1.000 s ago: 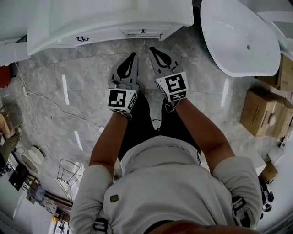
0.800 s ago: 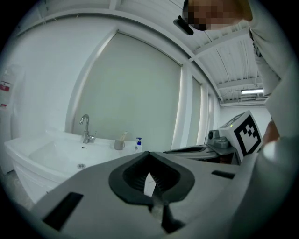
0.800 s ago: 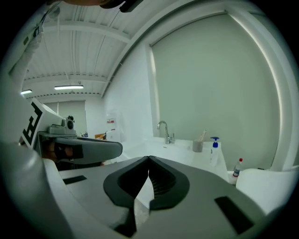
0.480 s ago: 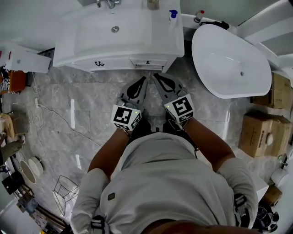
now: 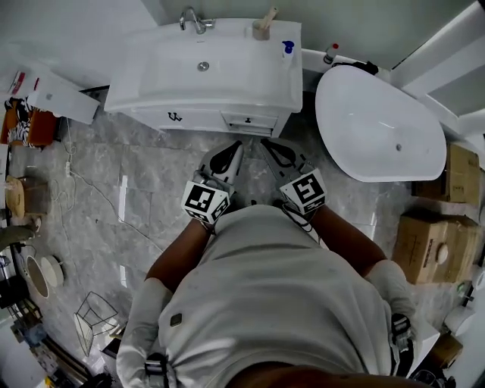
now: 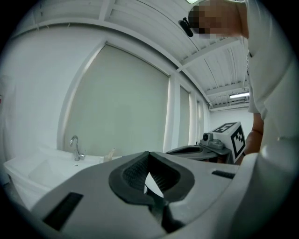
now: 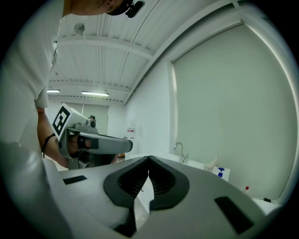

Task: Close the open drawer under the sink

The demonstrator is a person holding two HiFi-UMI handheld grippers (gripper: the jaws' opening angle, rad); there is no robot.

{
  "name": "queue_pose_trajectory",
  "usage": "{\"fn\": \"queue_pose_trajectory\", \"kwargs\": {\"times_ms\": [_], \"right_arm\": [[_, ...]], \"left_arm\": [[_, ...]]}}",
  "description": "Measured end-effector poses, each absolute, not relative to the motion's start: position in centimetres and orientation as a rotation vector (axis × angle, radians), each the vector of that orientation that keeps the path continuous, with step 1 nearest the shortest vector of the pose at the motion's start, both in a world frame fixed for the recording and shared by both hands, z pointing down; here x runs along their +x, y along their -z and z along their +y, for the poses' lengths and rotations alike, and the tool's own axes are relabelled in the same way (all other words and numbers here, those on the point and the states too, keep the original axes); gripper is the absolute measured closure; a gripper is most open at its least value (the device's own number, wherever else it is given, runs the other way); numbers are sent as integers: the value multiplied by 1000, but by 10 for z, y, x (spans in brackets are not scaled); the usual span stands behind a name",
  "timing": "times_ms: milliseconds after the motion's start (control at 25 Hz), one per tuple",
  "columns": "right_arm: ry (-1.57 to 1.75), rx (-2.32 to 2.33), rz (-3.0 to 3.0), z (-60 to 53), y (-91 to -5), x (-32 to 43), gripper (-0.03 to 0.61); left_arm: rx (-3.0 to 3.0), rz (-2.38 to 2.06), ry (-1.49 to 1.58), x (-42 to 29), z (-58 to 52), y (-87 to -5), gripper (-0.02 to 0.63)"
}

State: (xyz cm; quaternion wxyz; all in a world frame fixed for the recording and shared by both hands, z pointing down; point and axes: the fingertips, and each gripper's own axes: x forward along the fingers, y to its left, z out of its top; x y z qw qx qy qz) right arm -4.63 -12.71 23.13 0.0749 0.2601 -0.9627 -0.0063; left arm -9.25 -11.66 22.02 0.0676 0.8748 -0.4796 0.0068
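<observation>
Along the left edge of the head view, a white box [image 5: 59, 102] sits at upper left over a grey marble floor [image 5: 151, 174]. A thin cable [image 5: 91, 189] trails across the tiles, and a wire frame [image 5: 95, 314] stands at lower left. At upper centre is the white vanity sink [image 5: 159, 83], with a faucet [image 5: 195, 19] at its back rim and a blue-capped bottle [image 5: 286, 47] at its right corner. The drawer [image 5: 248, 121] shows just under the basin's front edge, right of centre, as a narrow white front with a small dark handle. From above it cannot be told whether it is pushed fully home.

A person [image 5: 265, 303] in a pale top fills the lower centre, facing the vanity. The left gripper [image 5: 234, 146] is held below the drawer in the frame, clear of it, its jaws clenched tip to tip on nothing. Just beside it, the right gripper [image 5: 266, 143] is likewise clenched and empty. An oval white bathtub [image 5: 379, 121] lies at upper right, with cardboard boxes [image 5: 428, 246] along the right edge.
</observation>
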Motion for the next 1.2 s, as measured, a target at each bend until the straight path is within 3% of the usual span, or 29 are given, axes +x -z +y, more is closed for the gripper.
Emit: {"fn": "queue_pose_trajectory", "kwargs": {"times_ms": [600, 1200], "right_arm": [[12, 451, -2998, -85, -210, 3, 554], [59, 519, -3002, 25, -191, 5, 554]], "left_arm": [[2426, -1756, 66, -57, -25, -209, 604], [2541, -1678, 51, -64, 66, -177, 604]]}}
